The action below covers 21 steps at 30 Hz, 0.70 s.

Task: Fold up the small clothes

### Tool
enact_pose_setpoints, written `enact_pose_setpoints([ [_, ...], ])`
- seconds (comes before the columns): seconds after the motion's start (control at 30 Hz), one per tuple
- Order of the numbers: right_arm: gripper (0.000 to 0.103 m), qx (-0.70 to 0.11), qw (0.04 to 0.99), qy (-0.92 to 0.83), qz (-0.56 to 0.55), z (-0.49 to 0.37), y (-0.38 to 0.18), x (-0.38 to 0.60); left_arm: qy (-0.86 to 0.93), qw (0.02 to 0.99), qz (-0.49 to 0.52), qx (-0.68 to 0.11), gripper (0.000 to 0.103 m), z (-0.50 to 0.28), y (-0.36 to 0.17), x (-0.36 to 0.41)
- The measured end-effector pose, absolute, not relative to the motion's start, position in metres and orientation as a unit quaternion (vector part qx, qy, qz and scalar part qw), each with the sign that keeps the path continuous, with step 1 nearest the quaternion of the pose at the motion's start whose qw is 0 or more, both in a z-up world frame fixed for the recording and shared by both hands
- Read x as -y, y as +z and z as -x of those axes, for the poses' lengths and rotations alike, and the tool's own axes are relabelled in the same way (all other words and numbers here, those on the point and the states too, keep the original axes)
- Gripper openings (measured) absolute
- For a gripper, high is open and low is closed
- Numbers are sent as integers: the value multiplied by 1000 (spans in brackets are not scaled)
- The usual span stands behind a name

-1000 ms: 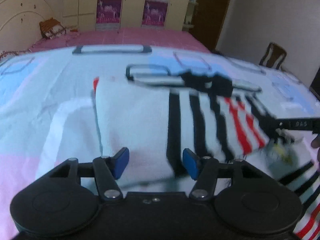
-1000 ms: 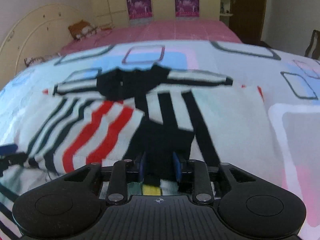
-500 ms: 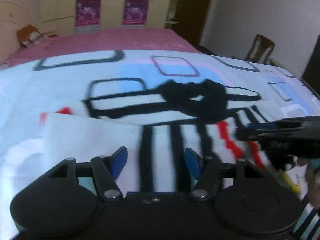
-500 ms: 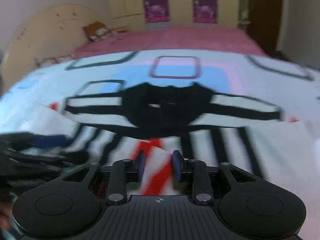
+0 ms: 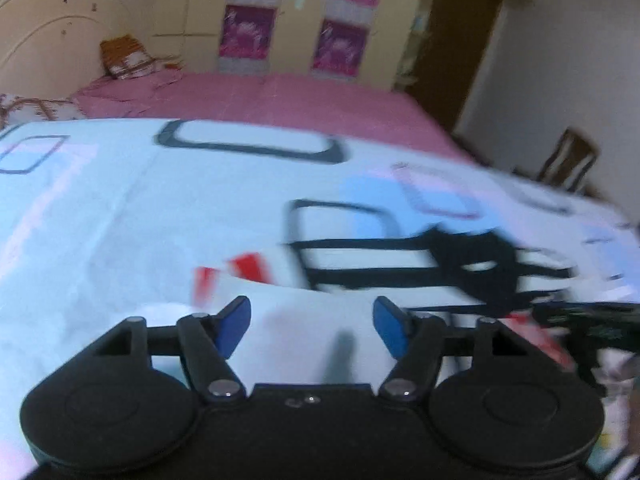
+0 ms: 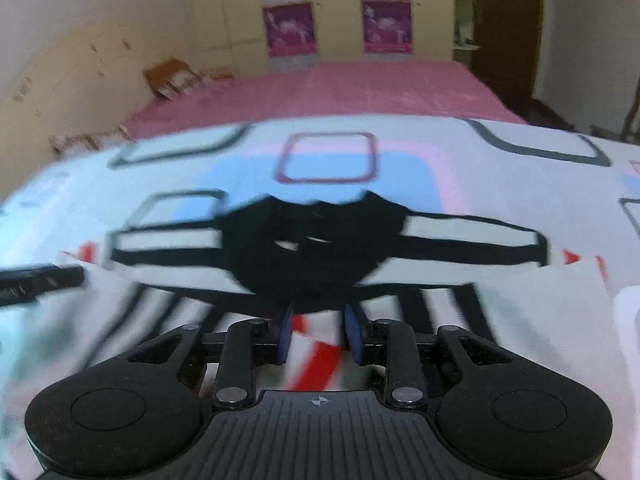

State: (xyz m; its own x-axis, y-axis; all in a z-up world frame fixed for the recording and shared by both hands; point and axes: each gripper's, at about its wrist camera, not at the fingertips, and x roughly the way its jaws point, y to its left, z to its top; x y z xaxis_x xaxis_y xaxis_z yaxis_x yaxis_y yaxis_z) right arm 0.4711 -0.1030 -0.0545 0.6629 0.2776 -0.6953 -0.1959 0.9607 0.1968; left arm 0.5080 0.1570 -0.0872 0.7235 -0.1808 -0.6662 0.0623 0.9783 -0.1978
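A small white garment with black and red stripes and a black collar (image 6: 316,248) lies on the bed sheet (image 6: 332,160). It also shows in the left wrist view (image 5: 472,268), blurred. My left gripper (image 5: 312,330) is open and empty above the garment's plain white part (image 5: 304,320). My right gripper (image 6: 320,332) is part open with nothing between the pads, just above the striped cloth (image 6: 316,356) near the collar. The right gripper shows at the right edge of the left wrist view (image 5: 588,320); the left one shows at the left edge of the right wrist view (image 6: 36,280).
The patterned sheet (image 5: 120,208) covers the near bed; a pink bedspread (image 5: 260,96) lies beyond it. A wardrobe (image 5: 296,16) and headboard (image 5: 44,36) stand behind. A wooden chair (image 5: 568,160) is at the right. A stuffed toy (image 5: 124,58) lies far left.
My right gripper has let go of the black-striped fold it pinched and opened partway. Both grippers have moved forward toward the collar and tilted up. The left stayed open.
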Motion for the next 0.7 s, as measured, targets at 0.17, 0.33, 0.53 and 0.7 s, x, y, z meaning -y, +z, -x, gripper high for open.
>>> enact_pose_setpoints([
  [0.17, 29, -387, 901, 195, -33, -446, -49, 70, -81, 927, 52, -361, 65, -472, -88, -105],
  [0.33, 29, -405, 895, 190, -5, -434, -64, 70, -66, 923, 22, -379, 66, -450, -109, -111],
  [0.53, 29, -411, 909, 66, -30, -418, -70, 154, -49, 926, 10, -374, 64, -430, -109, -140],
  [0.7, 29, -374, 919, 114, -53, -399, -44, 138, -65, 934, 44, -347, 70, -430, -88, -112],
])
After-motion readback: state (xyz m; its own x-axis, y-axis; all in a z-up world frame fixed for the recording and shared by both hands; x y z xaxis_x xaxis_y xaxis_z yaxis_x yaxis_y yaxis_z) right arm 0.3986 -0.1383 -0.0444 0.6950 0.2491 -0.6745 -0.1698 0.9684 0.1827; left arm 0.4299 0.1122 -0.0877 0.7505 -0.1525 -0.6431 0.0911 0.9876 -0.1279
